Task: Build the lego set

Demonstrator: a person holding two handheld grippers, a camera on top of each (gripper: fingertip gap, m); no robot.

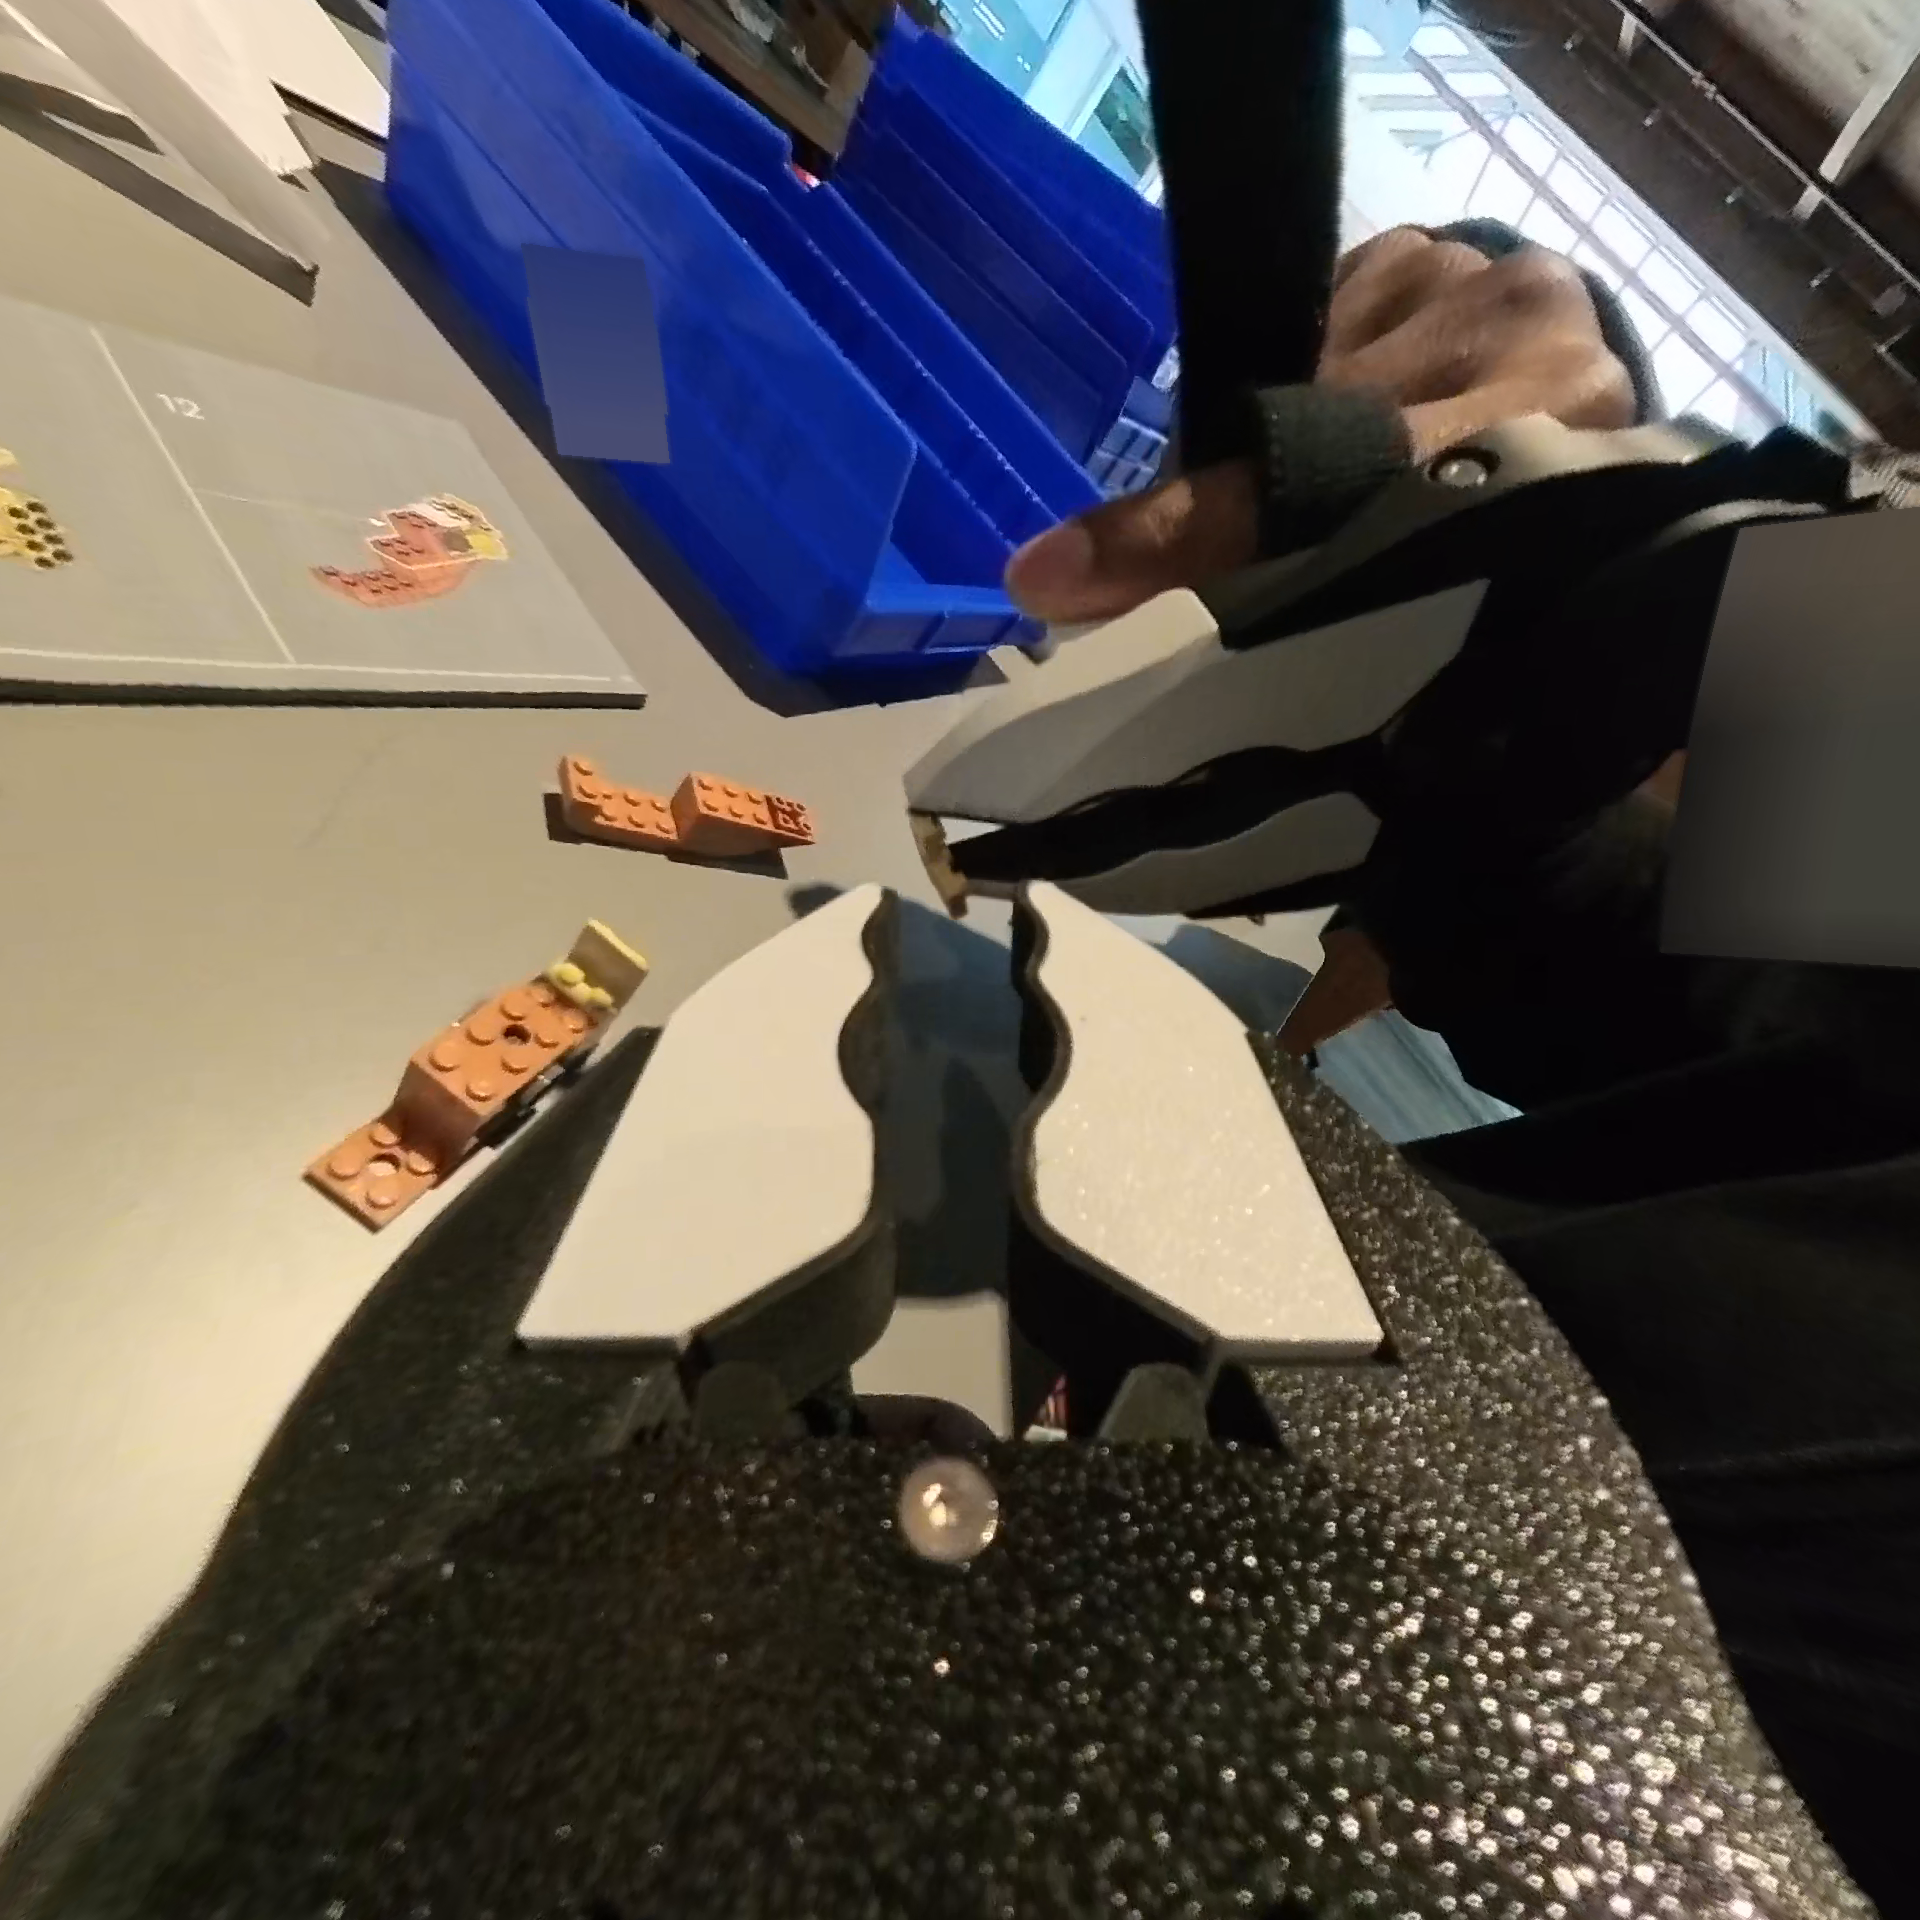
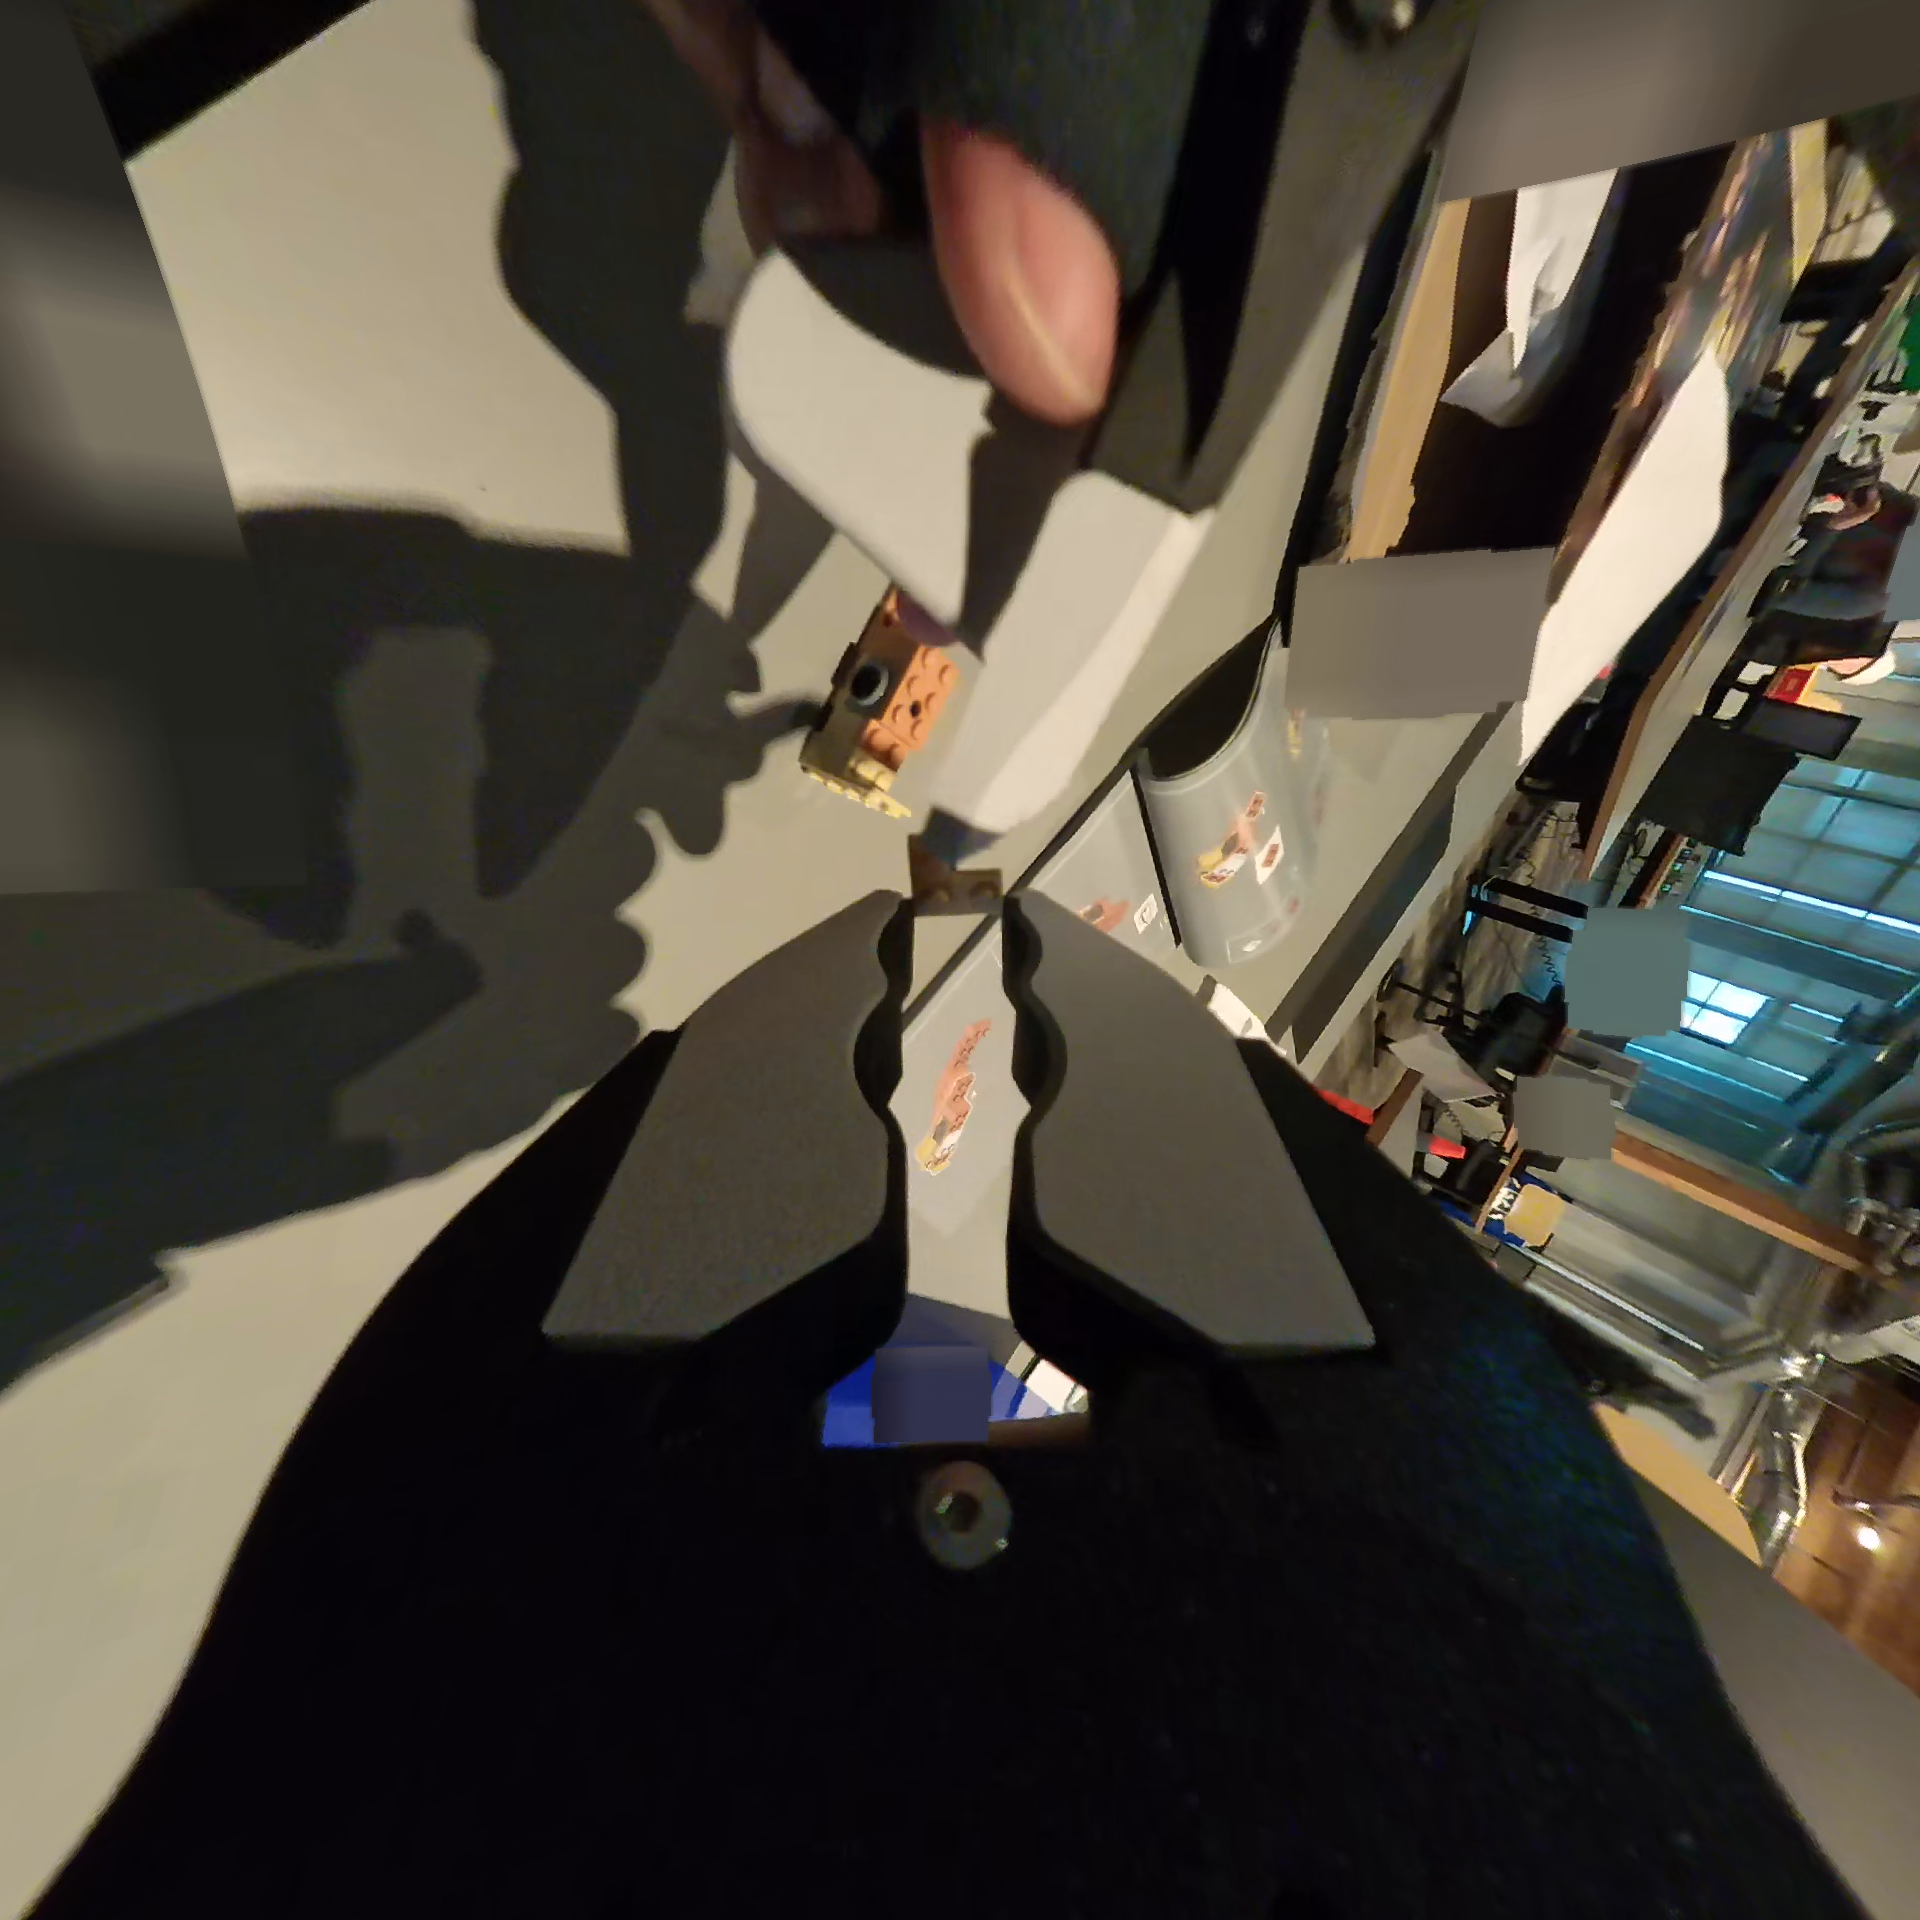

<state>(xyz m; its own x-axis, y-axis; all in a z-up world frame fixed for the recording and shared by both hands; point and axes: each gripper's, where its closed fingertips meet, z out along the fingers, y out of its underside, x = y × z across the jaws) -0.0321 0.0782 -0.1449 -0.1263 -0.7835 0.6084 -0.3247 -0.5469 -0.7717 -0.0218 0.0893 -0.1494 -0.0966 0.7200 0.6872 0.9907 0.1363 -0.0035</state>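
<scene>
Tan plate point(image 2: 951, 891) is clamped at the tips of the right claw point(image 2: 948, 906), the left claw point(image 1: 948, 906) is held apart and empty, while brown assemblies point(image 1: 686, 812) are left on the worktop point(image 1: 208, 1039).

Left tongs point(image 1: 945, 909) parted and empty, right tongs point(image 2: 951, 904) pinched shut, tips of both nearly meeting

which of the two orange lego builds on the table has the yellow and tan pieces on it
The nearer build, beside the left gripper; the farther one, closer to the blue bins, is all orange.
</scene>
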